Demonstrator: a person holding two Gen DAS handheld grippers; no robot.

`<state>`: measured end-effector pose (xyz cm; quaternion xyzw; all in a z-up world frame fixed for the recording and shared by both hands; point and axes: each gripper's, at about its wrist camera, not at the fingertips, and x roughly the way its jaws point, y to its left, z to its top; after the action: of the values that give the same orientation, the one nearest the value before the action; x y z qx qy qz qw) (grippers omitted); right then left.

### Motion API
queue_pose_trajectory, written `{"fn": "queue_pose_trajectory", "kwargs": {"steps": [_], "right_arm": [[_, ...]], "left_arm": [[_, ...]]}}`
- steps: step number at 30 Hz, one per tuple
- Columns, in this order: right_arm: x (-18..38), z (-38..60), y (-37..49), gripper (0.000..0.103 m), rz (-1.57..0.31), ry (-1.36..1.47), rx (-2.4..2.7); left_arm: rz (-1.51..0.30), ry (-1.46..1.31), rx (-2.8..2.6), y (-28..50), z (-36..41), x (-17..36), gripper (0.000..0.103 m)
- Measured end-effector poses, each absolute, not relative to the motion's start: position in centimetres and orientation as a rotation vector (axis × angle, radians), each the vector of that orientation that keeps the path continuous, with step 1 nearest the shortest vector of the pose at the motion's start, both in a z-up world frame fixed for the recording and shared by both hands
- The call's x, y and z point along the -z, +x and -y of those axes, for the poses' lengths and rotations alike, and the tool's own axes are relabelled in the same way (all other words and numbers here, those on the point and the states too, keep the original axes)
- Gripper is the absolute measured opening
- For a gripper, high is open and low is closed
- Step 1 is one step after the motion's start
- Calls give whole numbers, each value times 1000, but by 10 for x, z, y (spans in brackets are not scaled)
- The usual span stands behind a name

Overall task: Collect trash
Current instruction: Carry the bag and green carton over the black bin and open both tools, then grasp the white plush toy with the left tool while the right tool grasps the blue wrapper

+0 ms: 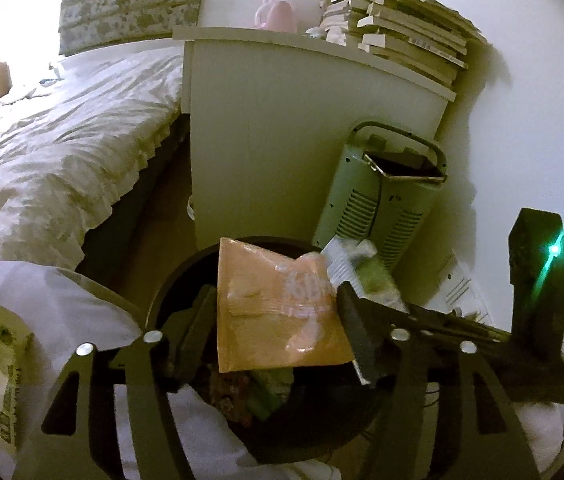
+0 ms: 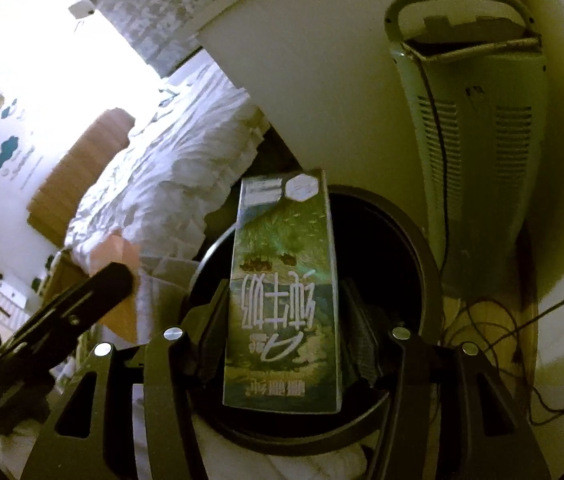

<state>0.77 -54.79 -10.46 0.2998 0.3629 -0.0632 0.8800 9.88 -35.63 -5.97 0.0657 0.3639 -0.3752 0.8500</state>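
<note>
The left gripper [image 1: 278,320] has its jaws pinched on an orange packet [image 1: 278,312], and the right gripper [image 2: 282,312] clamps a green milk carton [image 2: 284,300]; both are held over the dark round bin [image 2: 410,248]. Just behind the bin stands a pale green heater [image 1: 382,200] against a white cabinet [image 1: 282,128], with the rumpled bed [image 1: 62,152] farther off.

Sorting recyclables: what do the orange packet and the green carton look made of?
Flat orange packet in the left tongs: likely thin plastic film, glossy and wrinkled. Tall green printed carton in the right tongs: probably coated paperboard, with crisp folded edges and a slight sheen.
</note>
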Motion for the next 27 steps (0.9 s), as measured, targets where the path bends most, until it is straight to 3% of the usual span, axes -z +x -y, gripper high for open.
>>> {"fn": "queue_pose_trajectory", "kwargs": {"steps": [2,15,25,27], "right_arm": [[102,547,6,71,-746,625,134],[81,510,18,75,-741,566,73],[57,391,72,75,-778,377,-202],[50,362,83,71,-776,331,-267]], "left_arm": [[-757,132,782,97,353,57,73],[-712,27,673,103,275,39,78],[-714,-166,326,142,96,49,78],[-736,-194,264,151,66,57,78]]}}
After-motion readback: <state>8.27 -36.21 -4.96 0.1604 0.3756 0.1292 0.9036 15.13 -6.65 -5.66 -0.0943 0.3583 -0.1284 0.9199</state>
